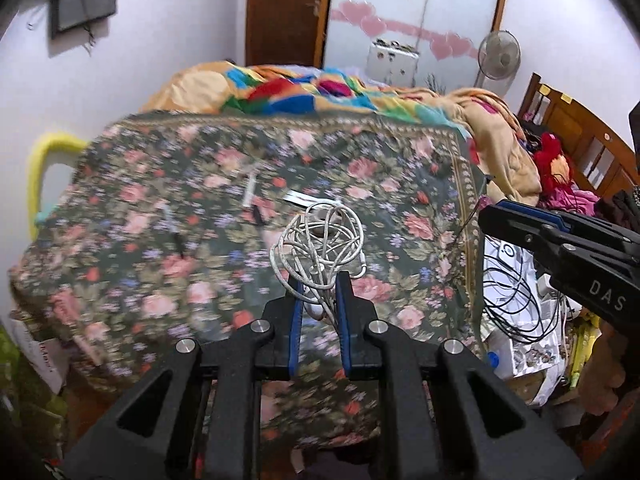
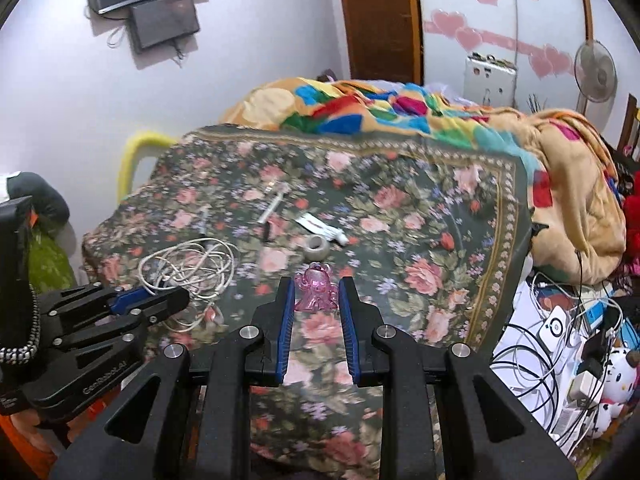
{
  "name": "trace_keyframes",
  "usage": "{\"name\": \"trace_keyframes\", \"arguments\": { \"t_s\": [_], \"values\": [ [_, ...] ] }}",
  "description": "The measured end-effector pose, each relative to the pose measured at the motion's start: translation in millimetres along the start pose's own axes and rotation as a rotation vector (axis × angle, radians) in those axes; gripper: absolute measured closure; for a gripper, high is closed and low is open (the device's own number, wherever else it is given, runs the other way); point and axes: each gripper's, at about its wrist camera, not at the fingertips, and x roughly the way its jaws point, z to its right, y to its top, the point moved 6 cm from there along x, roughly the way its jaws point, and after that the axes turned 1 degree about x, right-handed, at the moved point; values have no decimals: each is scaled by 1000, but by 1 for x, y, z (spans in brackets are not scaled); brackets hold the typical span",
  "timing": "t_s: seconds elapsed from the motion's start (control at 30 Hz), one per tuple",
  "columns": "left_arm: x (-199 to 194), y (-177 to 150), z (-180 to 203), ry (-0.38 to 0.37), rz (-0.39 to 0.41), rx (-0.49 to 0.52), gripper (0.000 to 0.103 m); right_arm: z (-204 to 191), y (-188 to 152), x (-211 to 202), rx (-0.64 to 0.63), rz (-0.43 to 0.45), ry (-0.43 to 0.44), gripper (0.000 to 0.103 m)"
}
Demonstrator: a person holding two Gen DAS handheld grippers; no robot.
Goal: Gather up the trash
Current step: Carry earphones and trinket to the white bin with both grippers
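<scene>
My left gripper (image 1: 318, 282) is shut on a tangled white cable (image 1: 320, 240) and holds it over the floral cloth (image 1: 168, 184); the cable also shows in the right wrist view (image 2: 188, 268), held by the left gripper (image 2: 176, 298). My right gripper (image 2: 316, 286) is shut on a small pink translucent figurine (image 2: 314, 288). The right gripper also shows at the right of the left wrist view (image 1: 486, 216). On the cloth lie a tape roll (image 2: 318, 246), a white tube (image 2: 322, 229), a syringe-like piece (image 2: 272, 208) and a small dark item (image 2: 267, 232).
A heaped colourful blanket (image 2: 360, 108) lies beyond the cloth. To the right, a pile of cables, chargers and boxes (image 2: 560, 332) and a plush toy (image 2: 616, 372). A yellow frame (image 2: 132, 156) stands at the left, a fan (image 2: 594, 68) at the back.
</scene>
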Motion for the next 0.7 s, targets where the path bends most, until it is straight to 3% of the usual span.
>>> {"name": "trace_keyframes", "arguments": {
  "t_s": [0.33,0.7],
  "values": [
    [-86,-36,-66,91,72,-69,88,-86,-5,-35,-105,33,63,83],
    [-170,-102,-163,225,121,-194,88,-201,-23,-42,-243,32,165,83]
  ]
}}
